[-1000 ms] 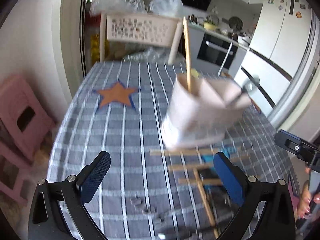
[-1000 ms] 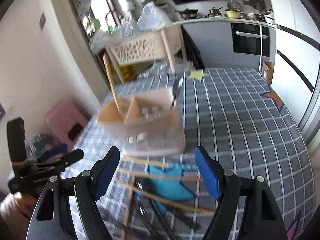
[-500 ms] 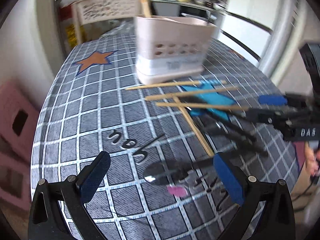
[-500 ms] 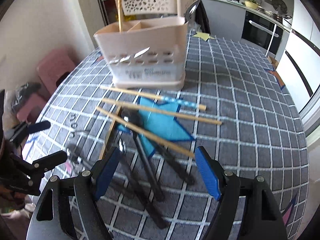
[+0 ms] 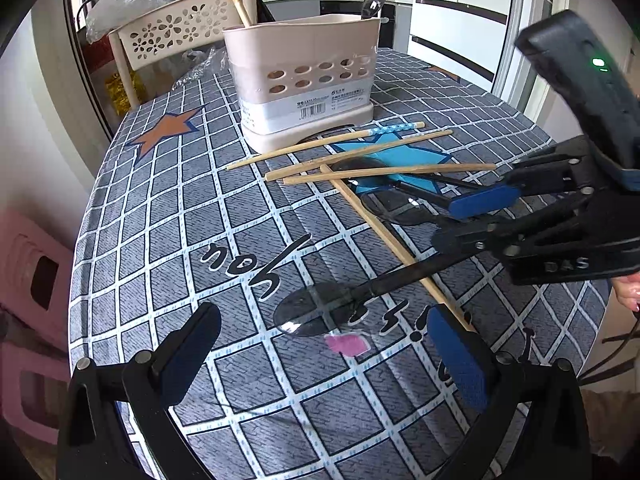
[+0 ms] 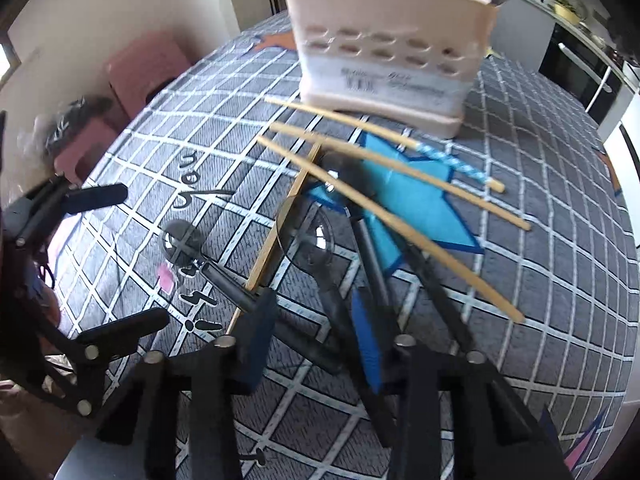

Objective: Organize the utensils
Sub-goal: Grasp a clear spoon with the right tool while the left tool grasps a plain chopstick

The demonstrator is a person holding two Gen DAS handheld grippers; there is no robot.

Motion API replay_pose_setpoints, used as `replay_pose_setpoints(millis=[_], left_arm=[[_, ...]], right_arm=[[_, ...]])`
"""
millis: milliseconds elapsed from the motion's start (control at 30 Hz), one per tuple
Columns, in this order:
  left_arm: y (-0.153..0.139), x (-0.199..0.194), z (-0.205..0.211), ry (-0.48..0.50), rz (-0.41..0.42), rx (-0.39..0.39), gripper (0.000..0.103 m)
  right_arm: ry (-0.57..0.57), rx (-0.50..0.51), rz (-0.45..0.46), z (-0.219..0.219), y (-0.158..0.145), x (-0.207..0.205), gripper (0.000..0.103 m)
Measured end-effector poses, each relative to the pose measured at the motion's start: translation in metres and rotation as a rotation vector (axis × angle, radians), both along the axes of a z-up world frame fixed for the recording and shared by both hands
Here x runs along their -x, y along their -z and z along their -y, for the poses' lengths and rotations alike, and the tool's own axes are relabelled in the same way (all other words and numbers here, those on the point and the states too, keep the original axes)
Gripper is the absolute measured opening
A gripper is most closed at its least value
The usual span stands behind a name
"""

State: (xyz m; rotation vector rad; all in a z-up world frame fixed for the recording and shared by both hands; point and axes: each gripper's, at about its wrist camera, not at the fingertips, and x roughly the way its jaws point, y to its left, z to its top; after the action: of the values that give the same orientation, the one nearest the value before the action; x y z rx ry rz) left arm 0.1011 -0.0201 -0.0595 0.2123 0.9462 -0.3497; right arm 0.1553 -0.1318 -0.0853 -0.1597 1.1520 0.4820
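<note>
A pink utensil caddy (image 5: 304, 80) stands on the checked tablecloth, holding one chopstick and a spoon; it also shows in the right wrist view (image 6: 384, 60). Several wooden chopsticks (image 5: 360, 160) and black-handled spoons (image 5: 320, 308) lie scattered in front of it. My left gripper (image 5: 324, 344) is open and empty, low over the nearest spoon. My right gripper (image 6: 312, 320) is open, lowered over the black spoon handles (image 6: 372, 264), straddling one handle; it also shows in the left wrist view (image 5: 472, 216).
A pink perforated basket (image 5: 176, 32) stands behind the table. Pink stools (image 5: 28, 280) sit on the floor at left. Kitchen counter, oven and fridge (image 5: 460, 4) lie beyond. The table edge (image 5: 80, 240) curves close on the left.
Both grippers have dropped and moved closer to the scattered utensils. The right gripper has narrowed and come down over the spoon handles.
</note>
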Motion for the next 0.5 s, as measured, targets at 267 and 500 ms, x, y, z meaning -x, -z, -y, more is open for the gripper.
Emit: replay_pose_setpoints(millis=[267,500], left_arm=[[0.005,-0.003,0.009,0.106,-0.003,-0.077,0.103],[0.002,-0.009,0.019,0.143,0.000,-0.085,0.103]], right_arm=[[-0.029,0.064,-0.021,-0.013,0.009,-0.010,0.031],[-0.007,0.050,-0.011,-0.016,0.012,-0.011,0.013]])
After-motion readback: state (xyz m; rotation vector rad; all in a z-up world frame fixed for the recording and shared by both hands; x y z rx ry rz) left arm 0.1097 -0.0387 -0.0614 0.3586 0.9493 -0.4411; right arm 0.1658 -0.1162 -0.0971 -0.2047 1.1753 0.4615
